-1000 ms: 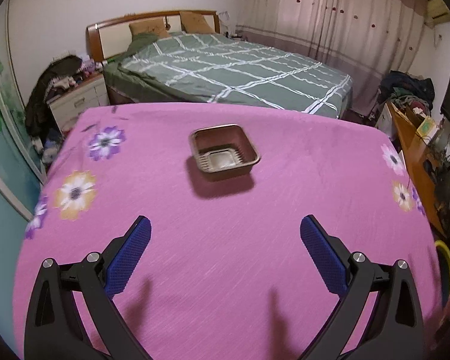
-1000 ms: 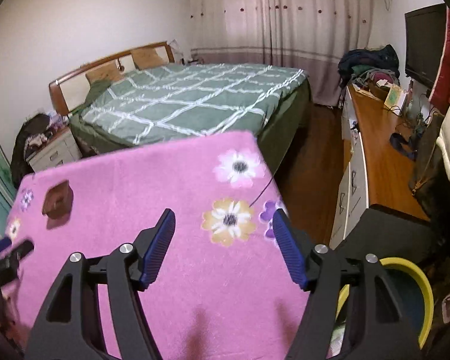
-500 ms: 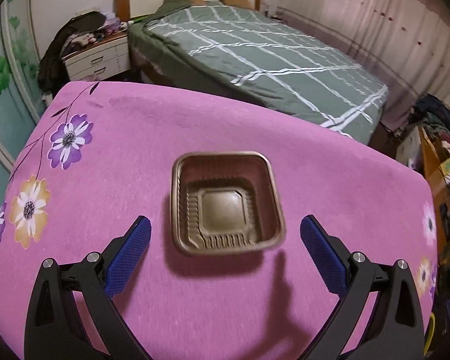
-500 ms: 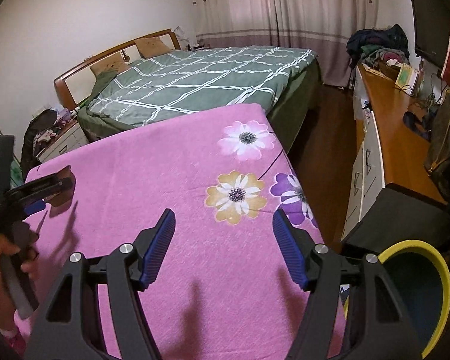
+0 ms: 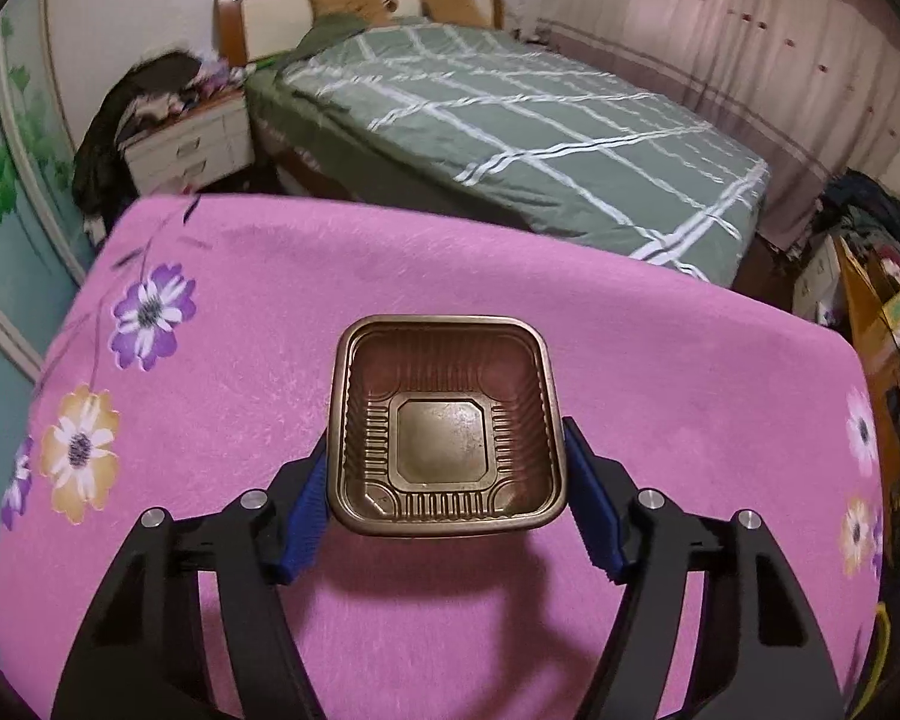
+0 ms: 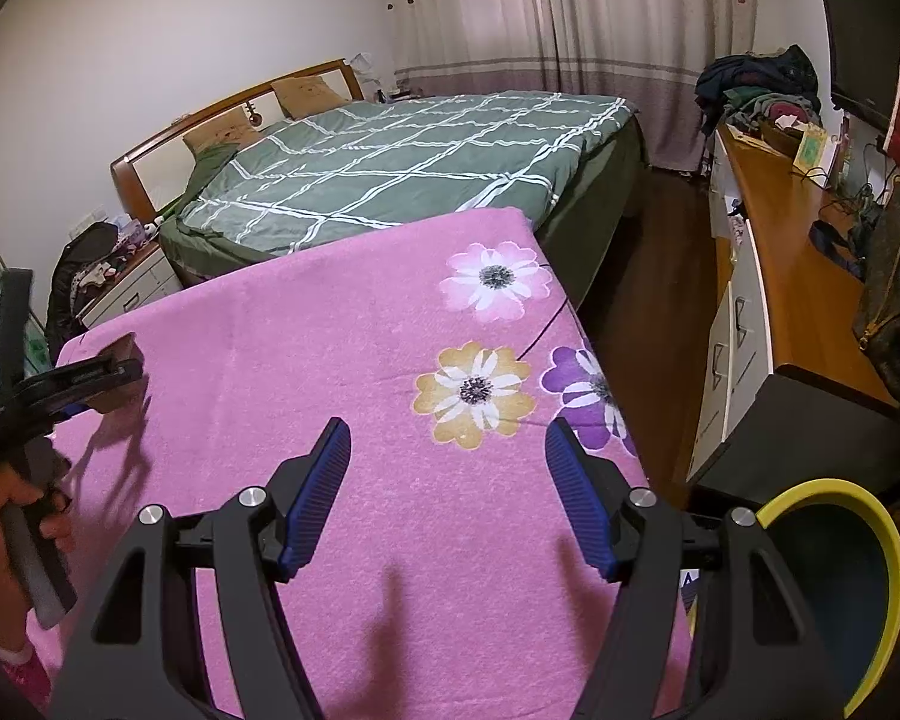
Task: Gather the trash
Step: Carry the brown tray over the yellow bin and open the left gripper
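Observation:
A brown square plastic tray [image 5: 444,429] sits between the blue pads of my left gripper [image 5: 444,501] over the pink flowered tablecloth [image 5: 690,396]. The pads press its two sides and its shadow falls on the cloth below, so it looks lifted. In the right wrist view the left gripper [image 6: 99,384] with the tray [image 6: 123,354] shows at the far left, held by a hand [image 6: 6,516]. My right gripper [image 6: 447,498] is open and empty above the cloth, near the table's right edge.
A bin with a yellow rim [image 6: 852,546] stands on the floor right of the table. A green checked bed [image 5: 510,120] lies beyond the table. A nightstand [image 5: 192,144] is at the back left and a wooden desk [image 6: 786,252] along the right wall.
My left gripper moved forward to the brown tray and closed on its sides. The right gripper stayed open and shifted only slightly.

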